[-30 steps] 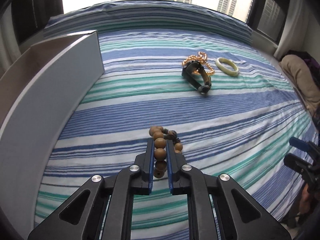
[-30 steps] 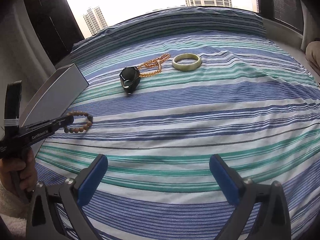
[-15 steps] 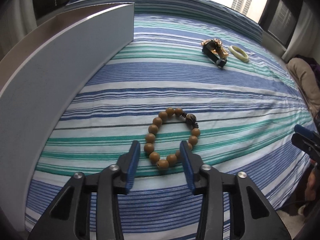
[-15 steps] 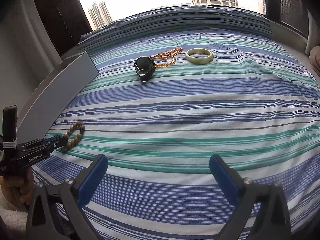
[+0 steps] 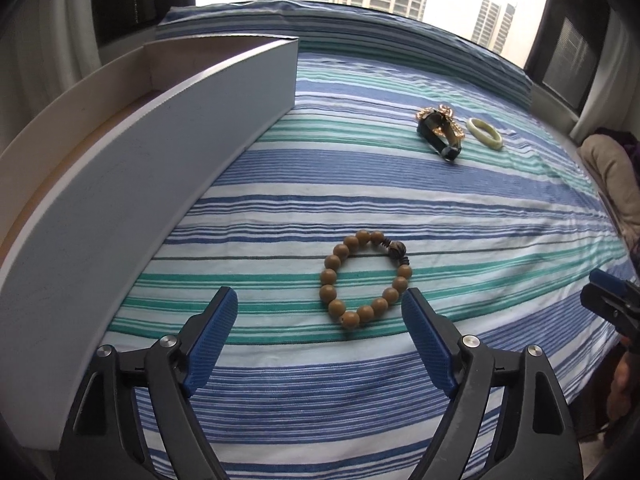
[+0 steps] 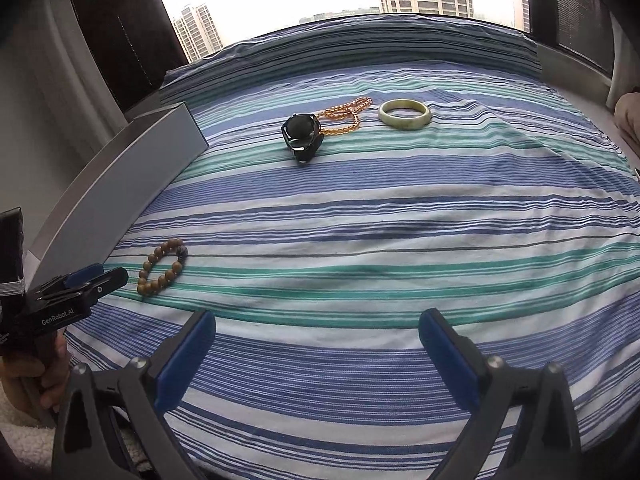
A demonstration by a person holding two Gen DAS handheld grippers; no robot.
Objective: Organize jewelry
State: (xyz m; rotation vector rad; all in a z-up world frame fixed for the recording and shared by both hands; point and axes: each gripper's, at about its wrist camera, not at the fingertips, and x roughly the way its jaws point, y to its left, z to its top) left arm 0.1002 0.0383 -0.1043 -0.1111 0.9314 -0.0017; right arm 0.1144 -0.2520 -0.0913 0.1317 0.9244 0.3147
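A brown wooden bead bracelet (image 5: 330,276) (image 6: 175,268) lies flat on the striped bedspread (image 5: 360,184). My left gripper (image 5: 318,295) (image 6: 96,280) hovers at its near edge. Its jaws are opening, and the blue pads stand well apart on either side of the bracelet without touching it. Far across the bed lie a black watch (image 5: 440,140) (image 6: 302,134), an amber bead chain (image 5: 438,114) (image 6: 344,114) and a pale green bangle (image 5: 494,142) (image 6: 404,125). My right gripper (image 6: 317,316) (image 5: 612,292) is open over bare bedspread with nothing between its fingers.
A long white open box (image 5: 160,160) (image 6: 120,184) lies along the left side of the bed, its wall close to the bracelet. A hand in a fleecy sleeve (image 6: 20,384) holds the left gripper. A beige bundle (image 5: 608,176) sits past the right edge.
The left gripper was shut on the bead bracelet; its jaws have spread and the bracelet now lies flat on the bed. The view slid towards the white box. The right gripper stayed open.
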